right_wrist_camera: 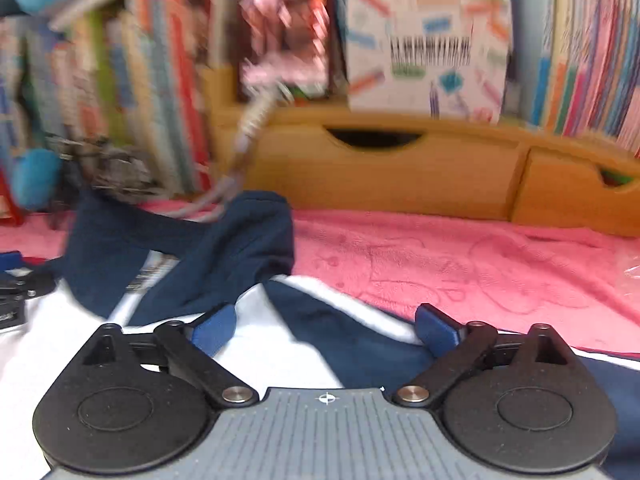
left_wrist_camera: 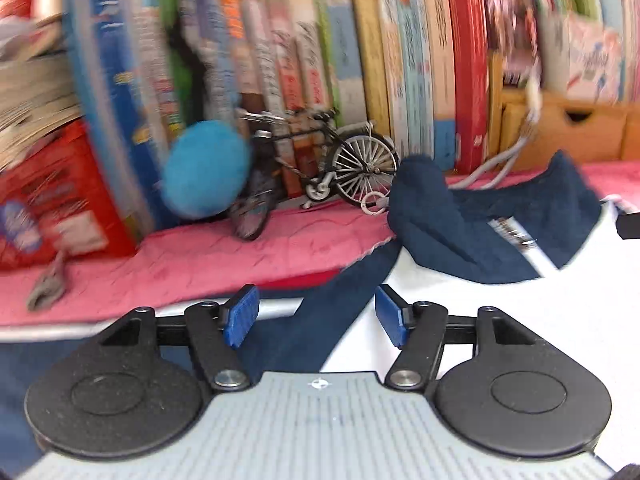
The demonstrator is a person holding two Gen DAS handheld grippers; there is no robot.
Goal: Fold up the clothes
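Clothes here means one jacket (left_wrist_camera: 460, 300), white with dark blue bands and a dark blue collar. It lies on a pink towel (left_wrist_camera: 200, 256) that covers the worktop, right under both claws. The cloth looks soft and a bit fuzzy. The collar (right_wrist_camera: 224, 248) is bunched up into a lump. A small tag with stripes sits inside the collar, but its print is too blurry to read.

The left claw (left_wrist_camera: 316, 316) has its two blue ribbed pads apart. A dark blue band of the jacket runs between them, and the pads do not press on it. The right claw (right_wrist_camera: 324, 328) has its pads spread very wide above the white and blue cloth, and they pinch nothing.

Behind the towel stands a long row of books (left_wrist_camera: 360, 60) with bright spines. Their words are smeared and cannot be read. A small metal toy bicycle (left_wrist_camera: 344, 160) with thin spoked wheels stands in front of the books. Next to it is a round fuzzy blue ball (left_wrist_camera: 204, 168). A light wooden drawer box (right_wrist_camera: 380, 168) with curved cut-out handles sits at the back. On it stands a white box (right_wrist_camera: 428, 48) with a barcode and colourful drawings. A grey cord (right_wrist_camera: 244, 140) hangs down to the collar. The picture edges are blurry.
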